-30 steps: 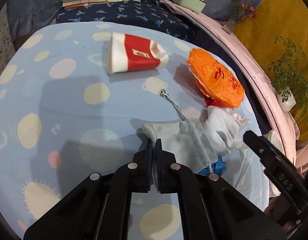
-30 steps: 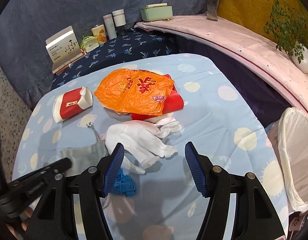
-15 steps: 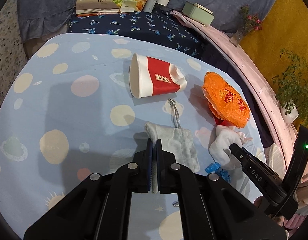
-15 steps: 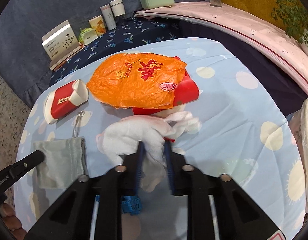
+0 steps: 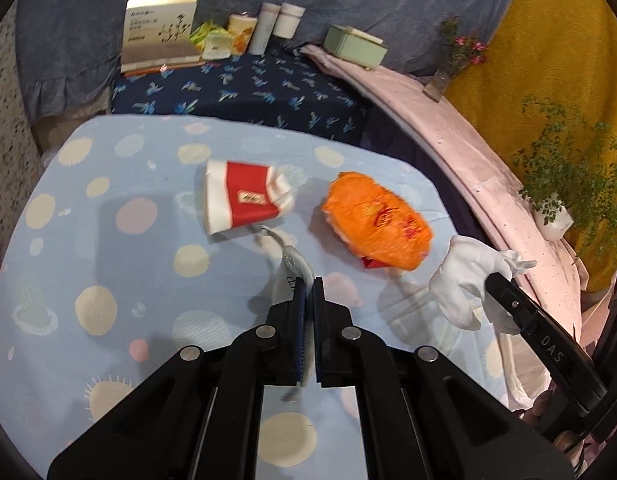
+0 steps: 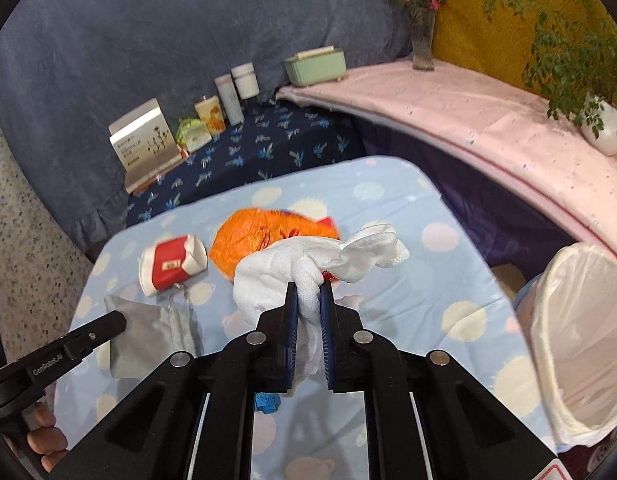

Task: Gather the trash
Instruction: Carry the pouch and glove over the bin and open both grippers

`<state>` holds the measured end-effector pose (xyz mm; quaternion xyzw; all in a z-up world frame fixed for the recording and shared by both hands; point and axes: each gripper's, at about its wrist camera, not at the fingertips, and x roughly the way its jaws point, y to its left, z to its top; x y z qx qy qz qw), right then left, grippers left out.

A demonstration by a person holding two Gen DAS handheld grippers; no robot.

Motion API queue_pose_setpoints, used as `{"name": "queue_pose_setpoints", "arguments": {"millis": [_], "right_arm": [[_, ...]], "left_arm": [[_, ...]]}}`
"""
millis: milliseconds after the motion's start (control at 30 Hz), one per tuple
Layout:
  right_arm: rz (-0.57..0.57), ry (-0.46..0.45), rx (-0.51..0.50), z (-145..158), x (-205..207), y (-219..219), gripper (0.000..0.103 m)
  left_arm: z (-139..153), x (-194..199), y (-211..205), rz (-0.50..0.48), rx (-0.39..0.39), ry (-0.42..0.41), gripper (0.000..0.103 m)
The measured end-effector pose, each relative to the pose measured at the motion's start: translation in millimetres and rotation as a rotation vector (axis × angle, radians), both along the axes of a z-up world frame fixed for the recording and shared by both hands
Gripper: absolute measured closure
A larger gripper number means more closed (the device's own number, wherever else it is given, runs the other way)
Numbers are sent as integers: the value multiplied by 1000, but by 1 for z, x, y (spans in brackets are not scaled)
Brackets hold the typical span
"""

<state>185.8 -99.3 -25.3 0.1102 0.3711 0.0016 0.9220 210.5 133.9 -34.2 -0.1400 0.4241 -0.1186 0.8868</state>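
The right gripper [image 6: 308, 304] is closing on the white glove [image 6: 308, 264], lifted off the table [image 6: 448, 280]; the left gripper [image 5: 308, 296] pinches the grey pouch [image 6: 148, 332]. Carry both to the lined bin [image 6: 580, 336] at three o'clock — keep jaws tight, let go only over the rim.

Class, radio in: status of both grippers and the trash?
Left gripper shut on grey pouch. Right gripper closing on white glove. Bin open, path clear.
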Motion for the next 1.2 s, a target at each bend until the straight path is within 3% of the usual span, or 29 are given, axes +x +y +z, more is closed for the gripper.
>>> {"name": "queue_pose_setpoints", "arguments": {"millis": [333, 567, 900, 1200], "right_arm": [[-61, -145, -12, 68, -37, -50, 93], [-124, -219, -26, 100, -63, -91, 93], [-226, -270, -48, 122, -97, -149, 93], [-309, -274, -63, 122, -122, -190, 92]], "left_arm": [[73, -18, -57, -115, -12, -127, 100], [104, -34, -110, -210, -24, -173, 100], [133, -55, -186, -337, -17, -225, 100], [136, -68, -243, -443, -20, -227, 100]]}}
